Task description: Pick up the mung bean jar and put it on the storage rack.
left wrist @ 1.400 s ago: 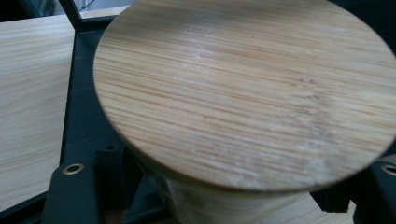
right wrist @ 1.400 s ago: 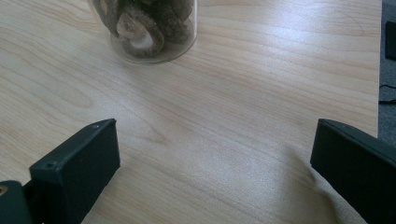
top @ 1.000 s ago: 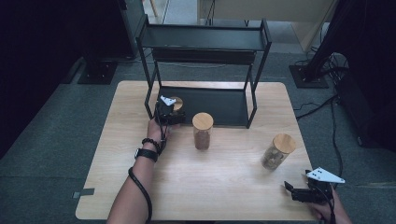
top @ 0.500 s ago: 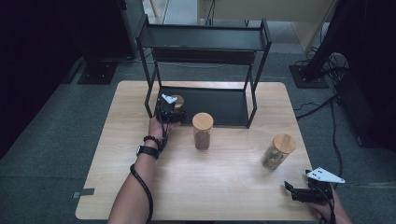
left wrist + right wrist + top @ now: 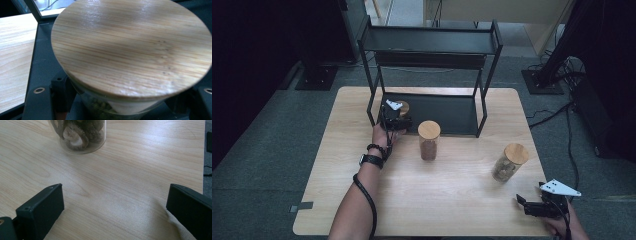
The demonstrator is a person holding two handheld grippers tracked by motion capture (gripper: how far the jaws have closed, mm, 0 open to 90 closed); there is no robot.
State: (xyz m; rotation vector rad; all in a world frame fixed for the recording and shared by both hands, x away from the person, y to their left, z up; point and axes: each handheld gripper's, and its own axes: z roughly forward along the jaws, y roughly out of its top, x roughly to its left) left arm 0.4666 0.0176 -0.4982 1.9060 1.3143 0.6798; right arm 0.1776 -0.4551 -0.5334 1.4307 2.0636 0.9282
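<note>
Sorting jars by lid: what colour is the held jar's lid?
Light striped bamboo lid, clearest in left gripper view.

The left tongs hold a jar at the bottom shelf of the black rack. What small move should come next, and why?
Probably ease the jar down and open the left tongs. They are shut on its glass body under the wooden lid, already over the left end of the rack's bottom shelf. Whether the jar's base touches the shelf cannot be told, so lower gently first.

Black grippers with grey three-cornered plates, trailing black cables; left wrist [image 5: 373, 160] wears a black watch and bead bracelet.
</note>
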